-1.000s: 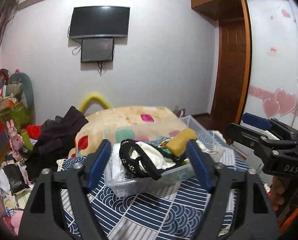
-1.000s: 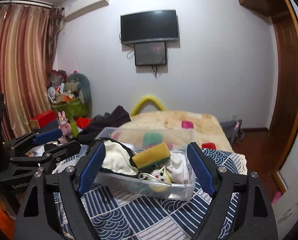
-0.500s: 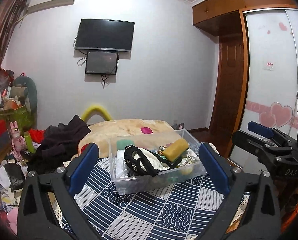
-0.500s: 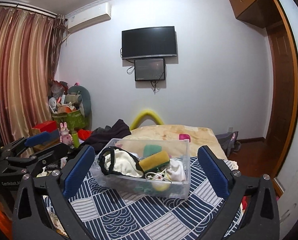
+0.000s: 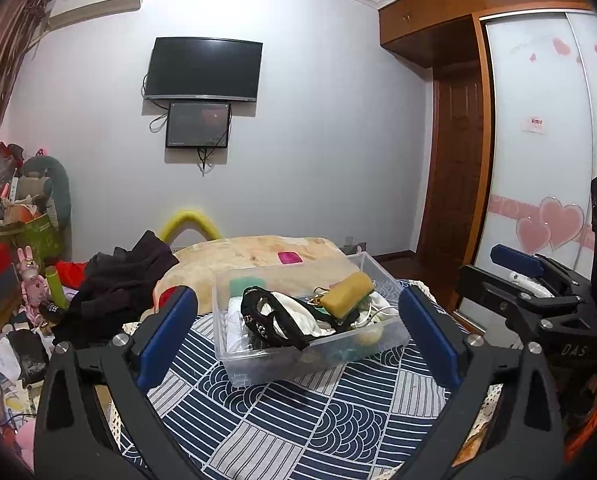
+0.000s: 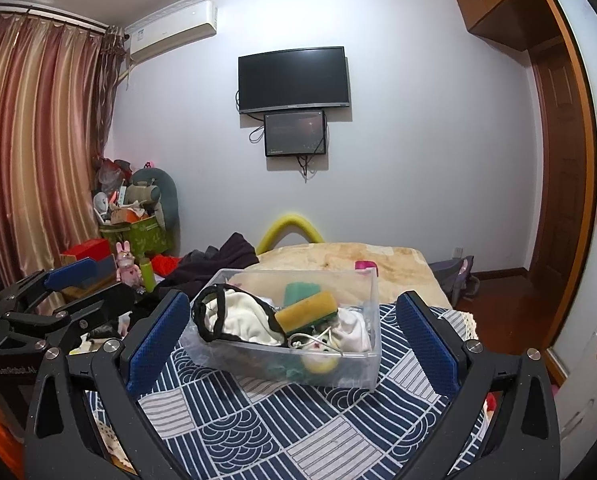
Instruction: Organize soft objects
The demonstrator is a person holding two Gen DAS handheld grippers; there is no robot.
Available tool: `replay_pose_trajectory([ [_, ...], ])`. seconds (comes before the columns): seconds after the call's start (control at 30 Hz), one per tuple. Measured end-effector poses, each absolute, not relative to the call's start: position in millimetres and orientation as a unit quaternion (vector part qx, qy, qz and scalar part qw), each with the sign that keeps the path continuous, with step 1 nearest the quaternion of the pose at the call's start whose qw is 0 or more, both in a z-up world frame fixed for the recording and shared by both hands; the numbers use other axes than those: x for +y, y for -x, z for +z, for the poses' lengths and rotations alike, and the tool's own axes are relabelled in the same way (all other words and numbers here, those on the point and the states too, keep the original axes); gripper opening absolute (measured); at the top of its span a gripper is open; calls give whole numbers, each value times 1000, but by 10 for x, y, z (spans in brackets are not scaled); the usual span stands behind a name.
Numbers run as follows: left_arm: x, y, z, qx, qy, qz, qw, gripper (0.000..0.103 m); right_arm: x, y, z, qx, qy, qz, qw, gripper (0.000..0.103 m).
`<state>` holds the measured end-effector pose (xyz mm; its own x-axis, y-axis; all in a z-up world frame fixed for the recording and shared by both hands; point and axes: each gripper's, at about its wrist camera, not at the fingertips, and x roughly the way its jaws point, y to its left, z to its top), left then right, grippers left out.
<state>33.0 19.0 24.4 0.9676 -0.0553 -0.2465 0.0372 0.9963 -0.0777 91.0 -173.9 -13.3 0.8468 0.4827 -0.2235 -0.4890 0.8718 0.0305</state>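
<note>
Blue-padded fingers of the left gripper and right gripper stand wide apart, empty, short of the clear plastic bin on the navy patterned quilt. Inside: springy yellow sponge, limp cream cloth, black strap. Best pinch one piece from above, clear of tangled cords.

1. The clear bin hides its lowest contents behind frosted walls.
2. The white cloth is partly buried under a black strap.
3. The patterned table is cut off by the lower edge.
</note>
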Motion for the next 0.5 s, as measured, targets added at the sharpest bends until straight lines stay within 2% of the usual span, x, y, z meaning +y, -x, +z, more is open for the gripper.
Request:
replay_pose_trajectory([
  [0.5, 152, -328, 207, 130, 32, -28, 991, 102, -1761, -882, -139, 112, 9, 252, 961, 103],
])
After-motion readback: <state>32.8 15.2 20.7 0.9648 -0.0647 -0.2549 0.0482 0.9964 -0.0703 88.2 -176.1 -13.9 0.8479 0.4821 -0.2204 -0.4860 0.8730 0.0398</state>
